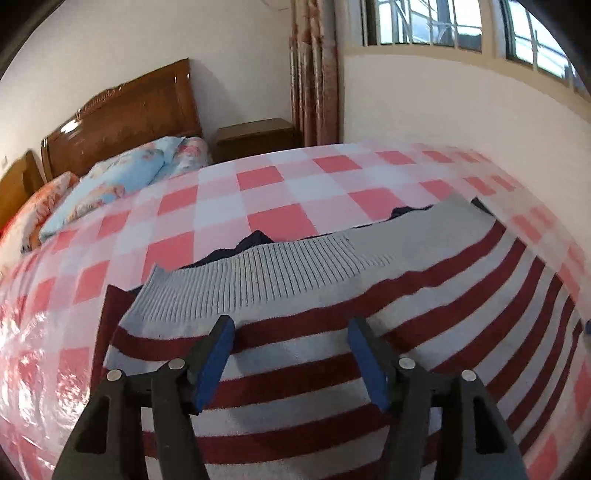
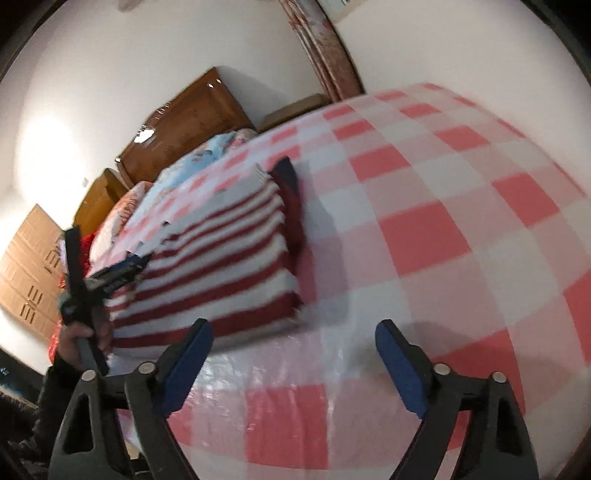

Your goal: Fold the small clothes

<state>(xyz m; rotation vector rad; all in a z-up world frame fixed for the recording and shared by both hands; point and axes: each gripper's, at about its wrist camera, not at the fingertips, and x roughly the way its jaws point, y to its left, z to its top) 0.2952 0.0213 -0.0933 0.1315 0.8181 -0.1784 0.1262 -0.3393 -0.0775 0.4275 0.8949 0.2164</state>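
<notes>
A folded sweater [image 1: 332,354] with dark red and white stripes and a grey ribbed hem lies flat on the pink checked bed cover [image 1: 258,192]. My left gripper [image 1: 291,328] is open just above the sweater, with nothing between its blue pads. In the right wrist view the sweater [image 2: 229,266] lies to the left as a neat rectangle, and the left gripper [image 2: 118,271] shows over its left edge, held by a hand. My right gripper [image 2: 293,332] is open and empty over the bed cover, to the right of the sweater's near corner. A dark garment edge [image 1: 255,240] peeks out behind the hem.
Floral pillows [image 1: 122,181] lie at the head of the bed below a wooden headboard [image 1: 125,114]. A wooden nightstand [image 1: 255,136] and a curtain [image 1: 314,74] stand by the wall under a window [image 1: 443,26]. The checked cover [image 2: 443,206] stretches to the right of the sweater.
</notes>
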